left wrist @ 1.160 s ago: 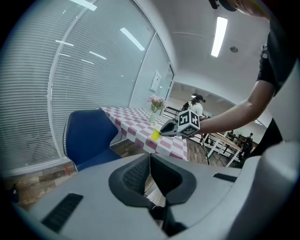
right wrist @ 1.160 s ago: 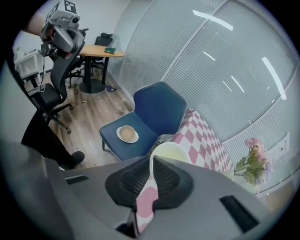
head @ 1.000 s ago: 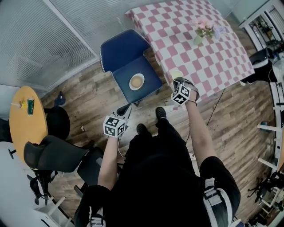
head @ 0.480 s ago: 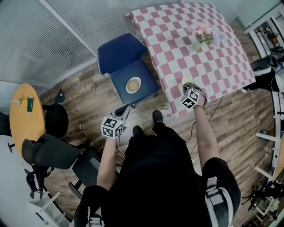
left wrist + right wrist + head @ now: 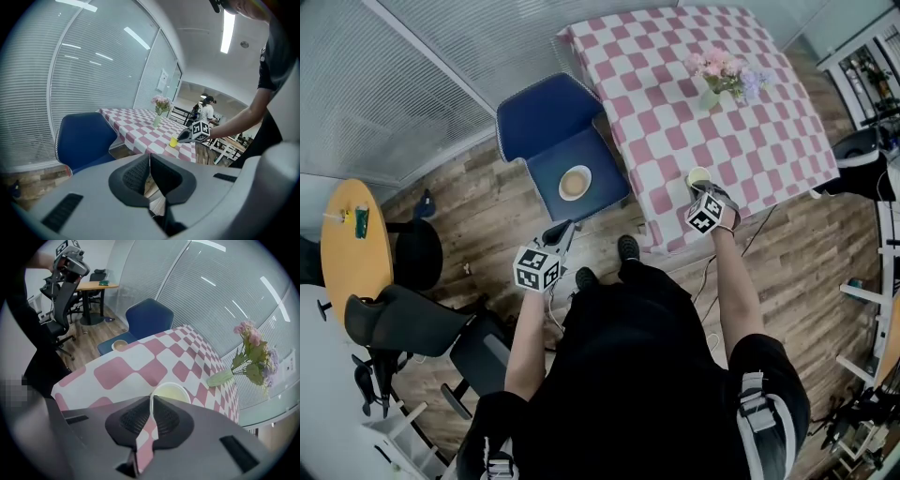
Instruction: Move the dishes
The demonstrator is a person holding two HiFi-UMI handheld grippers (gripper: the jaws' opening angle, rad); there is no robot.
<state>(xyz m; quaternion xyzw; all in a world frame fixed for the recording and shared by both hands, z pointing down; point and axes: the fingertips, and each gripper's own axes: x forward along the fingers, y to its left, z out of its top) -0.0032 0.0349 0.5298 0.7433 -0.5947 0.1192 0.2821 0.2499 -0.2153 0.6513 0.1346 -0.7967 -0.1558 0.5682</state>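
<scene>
Yellow cup [image 5: 697, 175], rim pinched by the right gripper [image 5: 701, 189], now hangs farther in over the checked table [image 5: 675, 84] than a second ago, probably close to set-down; the left gripper [image 5: 565, 229] is clenched empty.

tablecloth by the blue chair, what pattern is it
The fabric tablecloth is pink-and-white checked, clearest in the head view.

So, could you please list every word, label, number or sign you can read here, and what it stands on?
No text can be read anywhere.
Marker cube on the left gripper: black-and-white square pattern, no letters.
Marker cube on the right gripper: likewise.
White panel on the wall: too small to read.
Yellow cup: no print visible.
</scene>
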